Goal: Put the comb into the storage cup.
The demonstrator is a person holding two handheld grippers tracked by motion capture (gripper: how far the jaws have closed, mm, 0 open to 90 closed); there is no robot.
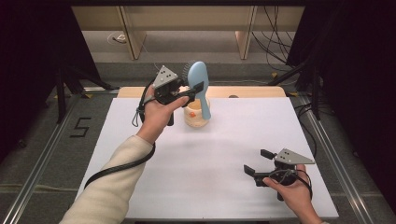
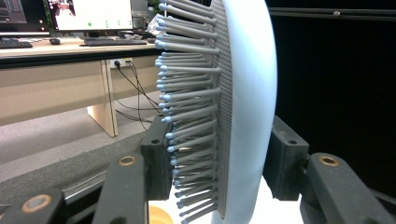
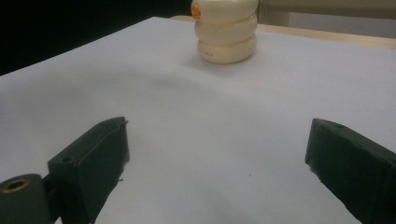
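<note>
Brush (image 1: 199, 88): pale blue plastic, oval paddle head, smooth rounded back, grey dotted pad w/ rows of grey bristles tipped blue (image 2: 187, 116). It stands near upright, head up, handle end down into a cream holder (image 1: 196, 115) at the far middle of the counter (image 1: 210, 154).

Holder: glossy cream, stacked rounded rings, small orange spot on 1 side; in the right gripper view (image 3: 226, 32) it sits well ahead of the jaws, flat on the white matte counter.

Left gripper (image 1: 192, 90): raised above the counter, held in the left hand (image 1: 156, 116), wrist bent up, cream knit sleeve (image 1: 109, 186) on the forearm, cable looping under. Jaws clamped on the brush across its head, 1 on the bristle side, 1 on the smooth back, per the left gripper view (image 2: 217, 163).

Right gripper (image 1: 258, 162): low at the near right, held in the right hand (image 1: 292, 191), pointing left and slightly away. Jaws wide apart, nothing between them but bare counter (image 3: 215, 163).
</note>
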